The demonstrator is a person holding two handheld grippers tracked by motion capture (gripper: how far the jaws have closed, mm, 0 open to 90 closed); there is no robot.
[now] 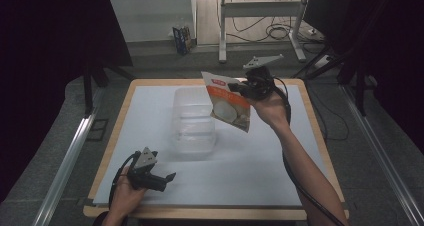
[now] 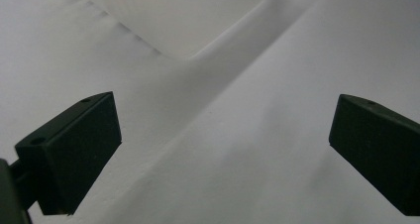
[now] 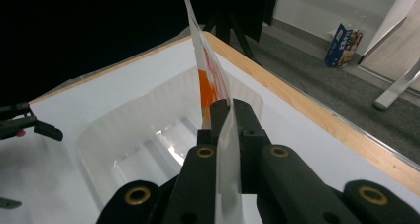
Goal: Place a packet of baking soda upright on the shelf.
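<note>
An orange and white snack pouch (image 1: 229, 100) hangs in the air just right of a clear plastic tub (image 1: 193, 120), which stands on the white table sheet. My right gripper (image 1: 239, 88) is shut on the pouch's upper edge. In the right gripper view the pouch (image 3: 210, 80) stands edge-on between the closed jaws, above the tub (image 3: 148, 135). My left gripper (image 1: 170, 178) rests low near the table's front left corner, open, with nothing between its fingers (image 2: 74, 149); bare white sheet lies under them.
The white sheet (image 1: 250, 161) covers a wooden table with a raised edge (image 1: 320, 136). Beyond the table lie a grey floor, a metal desk frame (image 1: 260, 16) with cables, and a small box (image 1: 182, 38). Dark curtains hang at both sides.
</note>
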